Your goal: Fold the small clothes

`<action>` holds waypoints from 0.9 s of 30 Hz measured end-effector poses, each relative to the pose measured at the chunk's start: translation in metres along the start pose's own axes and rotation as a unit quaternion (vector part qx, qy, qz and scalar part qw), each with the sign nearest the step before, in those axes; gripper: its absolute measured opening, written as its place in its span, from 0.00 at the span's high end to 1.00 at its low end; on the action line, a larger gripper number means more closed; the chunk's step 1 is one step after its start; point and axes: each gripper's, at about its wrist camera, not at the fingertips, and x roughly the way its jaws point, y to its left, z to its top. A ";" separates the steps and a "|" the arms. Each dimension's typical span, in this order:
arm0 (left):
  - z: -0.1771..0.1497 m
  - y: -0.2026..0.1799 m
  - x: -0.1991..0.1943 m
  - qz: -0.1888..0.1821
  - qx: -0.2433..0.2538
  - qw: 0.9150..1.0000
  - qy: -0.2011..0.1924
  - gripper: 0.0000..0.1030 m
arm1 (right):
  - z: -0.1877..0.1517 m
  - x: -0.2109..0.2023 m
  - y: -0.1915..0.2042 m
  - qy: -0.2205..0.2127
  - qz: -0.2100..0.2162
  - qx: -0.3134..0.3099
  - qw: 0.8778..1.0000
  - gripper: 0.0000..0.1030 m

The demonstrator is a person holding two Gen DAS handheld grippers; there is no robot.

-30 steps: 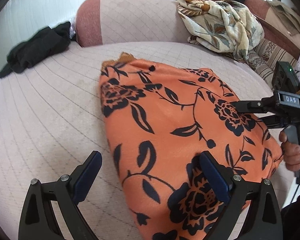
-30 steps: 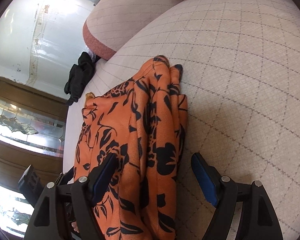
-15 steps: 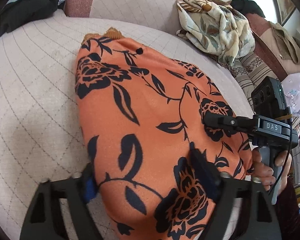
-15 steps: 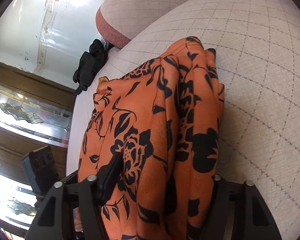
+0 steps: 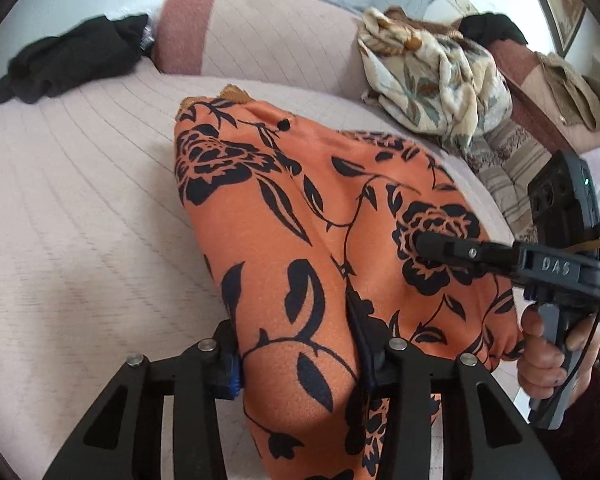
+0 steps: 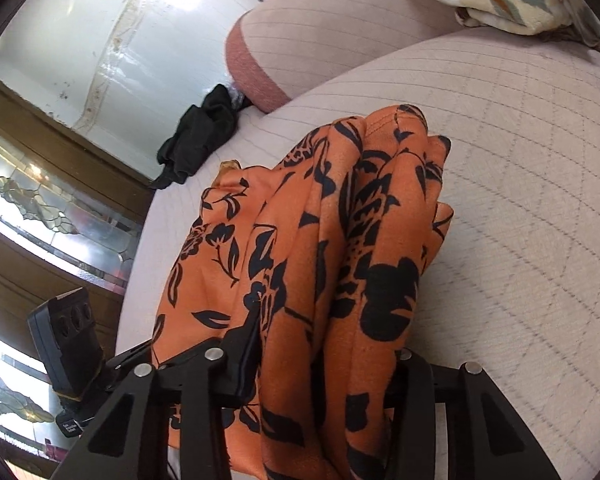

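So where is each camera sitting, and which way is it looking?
Left wrist: sits on the left gripper, looking forward over the orange flowered cloth towards the sofa back; the right gripper and the person's right hand show.
Right wrist: sits on the right gripper, looking along the bunched cloth towards a white wall; the left gripper's body shows.
Both share the cloth, the black garment and the quilted cushion.
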 end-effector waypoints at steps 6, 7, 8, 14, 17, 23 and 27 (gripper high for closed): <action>-0.005 0.011 -0.038 0.023 -0.010 0.999 -0.030 0.57 | -0.006 -0.004 0.030 -0.011 0.025 -0.018 0.999 0.58; -0.007 0.011 -0.042 0.026 -0.012 0.999 -0.032 0.57 | -0.008 -0.005 0.034 -0.007 0.016 -0.019 1.000 0.57; -0.009 0.012 -0.048 0.030 -0.013 0.999 -0.034 0.57 | -0.009 -0.005 0.038 -0.008 0.019 -0.019 1.000 0.58; -0.029 0.017 -0.069 0.054 -0.017 0.998 -0.035 0.57 | -0.025 -0.005 0.056 0.000 0.033 -0.024 0.999 0.58; -0.041 0.020 -0.078 0.065 -0.019 0.997 -0.033 0.57 | -0.034 -0.001 0.061 0.006 0.035 -0.028 0.999 0.58; -0.068 0.036 -0.085 0.080 -0.038 0.996 -0.025 0.57 | -0.043 0.003 0.069 0.028 0.040 -0.026 0.998 0.58; -0.078 0.042 -0.086 0.082 -0.027 0.996 0.009 0.57 | -0.050 0.006 0.071 0.044 0.035 -0.030 0.998 0.58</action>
